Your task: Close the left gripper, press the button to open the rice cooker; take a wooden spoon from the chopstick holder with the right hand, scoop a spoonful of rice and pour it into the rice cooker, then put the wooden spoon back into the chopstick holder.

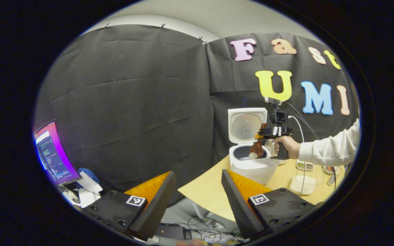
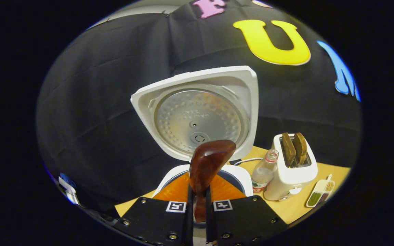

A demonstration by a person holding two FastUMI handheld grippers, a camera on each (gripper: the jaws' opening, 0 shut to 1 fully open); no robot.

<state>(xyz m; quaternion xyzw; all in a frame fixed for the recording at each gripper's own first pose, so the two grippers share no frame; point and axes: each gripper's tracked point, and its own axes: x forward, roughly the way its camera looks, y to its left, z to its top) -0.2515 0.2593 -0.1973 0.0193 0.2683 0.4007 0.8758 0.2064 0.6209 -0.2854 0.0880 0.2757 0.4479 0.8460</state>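
Wooden spoon in right gripper over open rice cooker.

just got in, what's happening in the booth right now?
A person is working on a rice cooker on the table; its lid stands open. The right gripper has its jaws shut on a wooden spoon, and in the left gripper view the spoon's bowl is tipped down over the pot with something white, likely rice, at its end. The left gripper is held back off the table edge, jaws open, holding nothing.
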